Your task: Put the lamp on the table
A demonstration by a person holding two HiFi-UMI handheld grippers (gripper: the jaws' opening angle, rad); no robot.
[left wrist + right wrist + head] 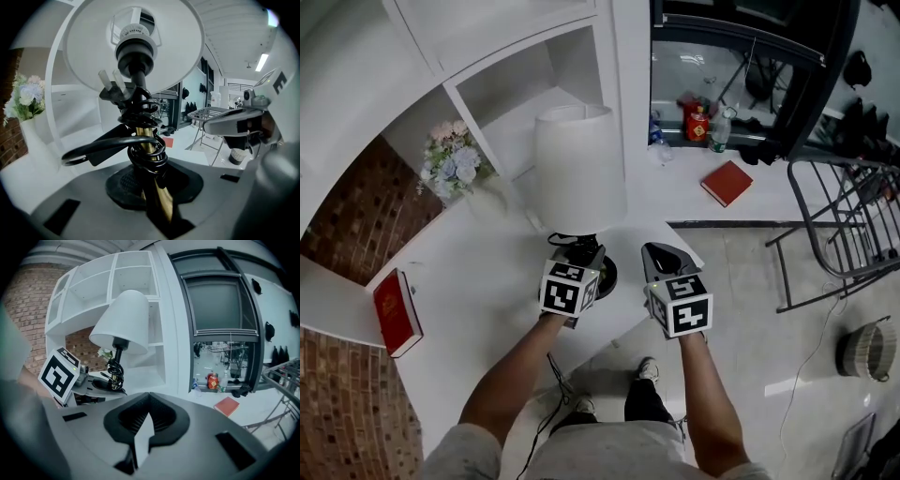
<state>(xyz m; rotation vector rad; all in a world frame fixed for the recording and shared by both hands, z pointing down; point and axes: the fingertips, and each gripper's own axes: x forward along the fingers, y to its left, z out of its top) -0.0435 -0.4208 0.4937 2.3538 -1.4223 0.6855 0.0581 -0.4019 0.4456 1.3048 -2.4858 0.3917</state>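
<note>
The lamp has a white shade, a brass stem wound with black cord, and a round black base. It stands upright over the near edge of the white table. I cannot tell whether the base touches the tabletop. My left gripper is shut on the stem just above the base, and its own view shows the left gripper's dark pads closed around the brass. Beside it to the right, my right gripper is shut and holds nothing. From the right gripper, the lamp shade appears ahead to the left.
A red book lies on the table's left end. A vase of flowers stands by the white shelf unit. Another red book and bottles sit on the window ledge. A metal rack and a basket are on the floor to the right.
</note>
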